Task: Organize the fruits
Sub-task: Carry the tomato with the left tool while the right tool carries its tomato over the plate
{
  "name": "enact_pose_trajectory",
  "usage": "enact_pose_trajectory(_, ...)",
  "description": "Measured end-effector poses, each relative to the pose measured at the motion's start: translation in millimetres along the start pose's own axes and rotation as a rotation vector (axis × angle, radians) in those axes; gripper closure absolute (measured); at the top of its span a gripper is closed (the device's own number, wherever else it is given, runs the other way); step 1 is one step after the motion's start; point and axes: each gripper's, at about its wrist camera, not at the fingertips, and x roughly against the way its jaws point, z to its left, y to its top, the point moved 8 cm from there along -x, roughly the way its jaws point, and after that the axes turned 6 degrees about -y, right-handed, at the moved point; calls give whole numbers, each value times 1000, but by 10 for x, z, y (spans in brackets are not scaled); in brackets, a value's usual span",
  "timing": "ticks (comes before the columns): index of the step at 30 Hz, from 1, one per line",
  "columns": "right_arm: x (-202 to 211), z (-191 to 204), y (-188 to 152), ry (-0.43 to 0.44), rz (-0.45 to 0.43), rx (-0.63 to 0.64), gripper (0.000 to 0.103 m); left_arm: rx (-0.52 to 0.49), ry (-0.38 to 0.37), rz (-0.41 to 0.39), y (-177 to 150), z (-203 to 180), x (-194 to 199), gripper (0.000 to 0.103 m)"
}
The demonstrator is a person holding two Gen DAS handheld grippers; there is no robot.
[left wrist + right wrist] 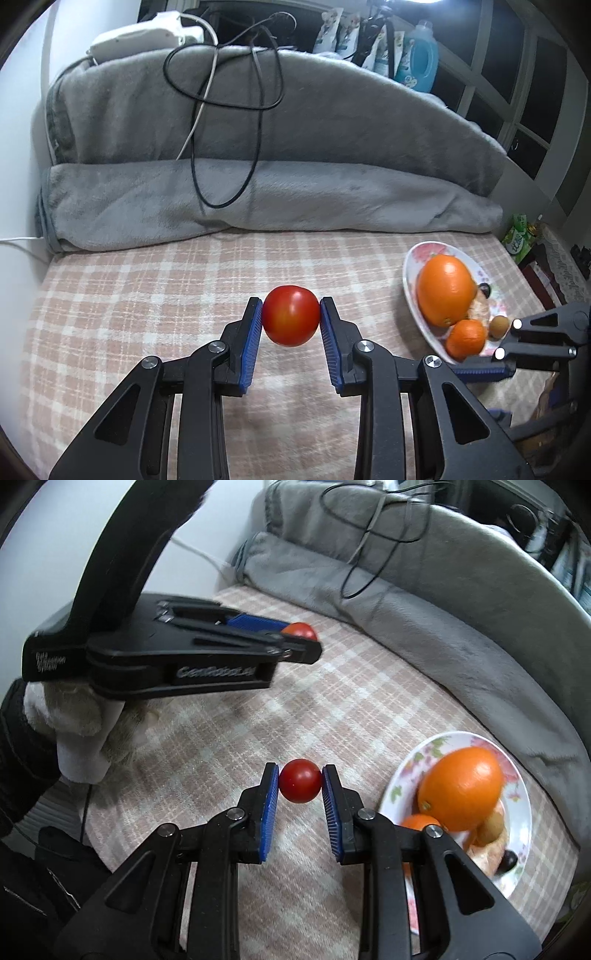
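Observation:
My left gripper is shut on a red tomato and holds it above the plaid cloth. It also shows in the right wrist view, upper left, with the tomato at its tip. My right gripper is shut on a small dark red cherry tomato, left of the floral plate. The plate holds a big orange, a small orange, a small brown fruit and a dark fruit. My right gripper's fingers reach in beside the plate.
A grey blanket with black and white cables is heaped at the back of the plaid cloth. A blue bottle and packets stand behind it. A green packet lies off the right edge.

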Motion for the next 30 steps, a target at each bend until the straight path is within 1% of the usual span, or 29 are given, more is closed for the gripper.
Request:
enact_pose_trajectory(7, 263, -254, -113, -24, -55, -103, 78, 4, -30, -25, -2, -227, 75, 73)
enact_pose_trajectory(14, 535, -536, -295, -57, -96, -188, 78, -27, -71, -30, 16, -518, 117, 73)
enact_pose_trajectory(24, 763, -1099, -572, -120, -116, -304, 78, -79, -125, -28, 58, -1005, 78, 73)
enact_pose_trajectory(30, 796, -1395, -639, -139, -127, -348, 78, -112, -144, -15, 68, -1251, 1, 73)
